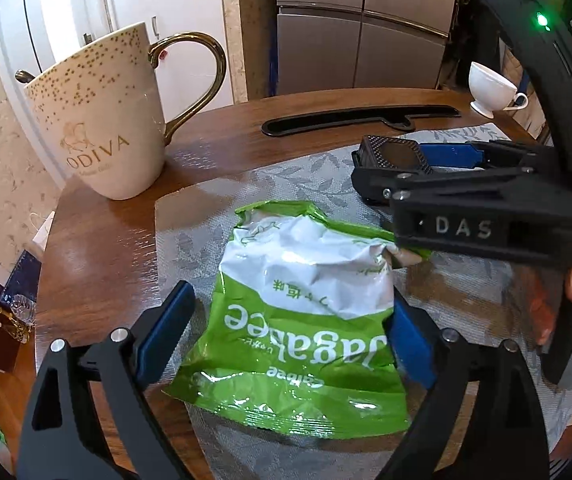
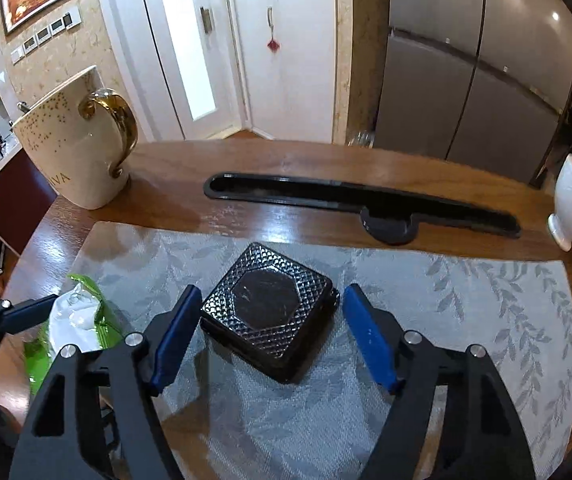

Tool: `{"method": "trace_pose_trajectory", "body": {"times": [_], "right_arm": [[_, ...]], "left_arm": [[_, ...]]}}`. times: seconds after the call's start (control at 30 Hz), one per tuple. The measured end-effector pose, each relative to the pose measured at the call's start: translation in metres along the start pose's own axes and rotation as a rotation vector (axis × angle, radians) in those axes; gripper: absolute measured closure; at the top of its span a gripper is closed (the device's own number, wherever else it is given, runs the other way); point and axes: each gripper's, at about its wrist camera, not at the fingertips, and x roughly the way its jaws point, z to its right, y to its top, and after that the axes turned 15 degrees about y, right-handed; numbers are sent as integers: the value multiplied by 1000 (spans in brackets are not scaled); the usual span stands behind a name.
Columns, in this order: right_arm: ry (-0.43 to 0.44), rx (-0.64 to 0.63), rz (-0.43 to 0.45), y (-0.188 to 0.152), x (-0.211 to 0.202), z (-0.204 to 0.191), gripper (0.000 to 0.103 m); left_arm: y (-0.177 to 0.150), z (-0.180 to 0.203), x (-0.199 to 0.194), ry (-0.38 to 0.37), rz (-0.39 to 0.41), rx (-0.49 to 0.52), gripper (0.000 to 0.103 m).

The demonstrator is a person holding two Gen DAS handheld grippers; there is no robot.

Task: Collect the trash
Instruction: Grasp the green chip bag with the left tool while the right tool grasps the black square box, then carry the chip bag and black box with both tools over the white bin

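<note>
On the grey leaf-patterned placemat, atop a round wooden table: a crumpled green-and-white Jagabee snack bag, lying flat, long axis running roughly from 6 to 12 o'clock in the left wrist view, printed name upside down toward the camera. Left gripper released and spread wide, blue pads straddling the bag's lower half at 9 and 3 o'clock, the right-side pad just touching or just beside the bag's edge, the left-side pad a little apart. Straight ahead of those jaws, so likely only a squeeze across the short axis needed. Right gripper likewise open, bracketing a black square box with a diamond-textured lid, turned corner-on between the pads; left pad close to the box's corner, right pad apart from it. Left gripper clearly nearer the bag, right gripper nearer the box; bag at 9 o'clock of the right gripper, partly hidden behind its frame. Whether the box counts as trash: cannot tell. Beyond, at 11 o'clock, a white Godiva mug with gold handle; at 12 o'clock a long black tray; at 2 o'clock a small white teacup. No bin in sight in either view.
</note>
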Motion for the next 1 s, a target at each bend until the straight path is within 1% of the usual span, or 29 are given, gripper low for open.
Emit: {"method": "trace_pose_trajectory", "body": {"times": [0.1,0.17,0.2,0.23,0.27,0.4,0.6,0.67,0.87,1.0], "right_arm": [[28,20,12,1,-1,2,31],[30,15,13,0,-3,3,41],[37,13,13,0,-3,4,45],[50,15,16,0,-5,4,49],[67,18,25,-1,-8,5,54],[94,22,35,-2,-16,7,55],[139,13,49,-9,-41,11,56],[156,8,50,-16,-52,11,56],[217,-13,44,-56,-93,18,56],[217,-44,41,-84,-120,20,56]], "left_arm": [[0,-2,0,-12,-2,-4,10],[1,-1,1,-19,0,1,11],[0,-3,0,-21,3,3,16],[0,-2,-2,-25,10,8,24],[0,-2,-4,-26,12,10,25],[-1,1,-8,-49,12,6,26],[-10,0,-17,-69,13,-21,27],[-12,-1,-23,-76,20,-33,27],[-25,7,-48,-99,38,-62,27],[-35,19,-66,-87,58,-46,27]]}}
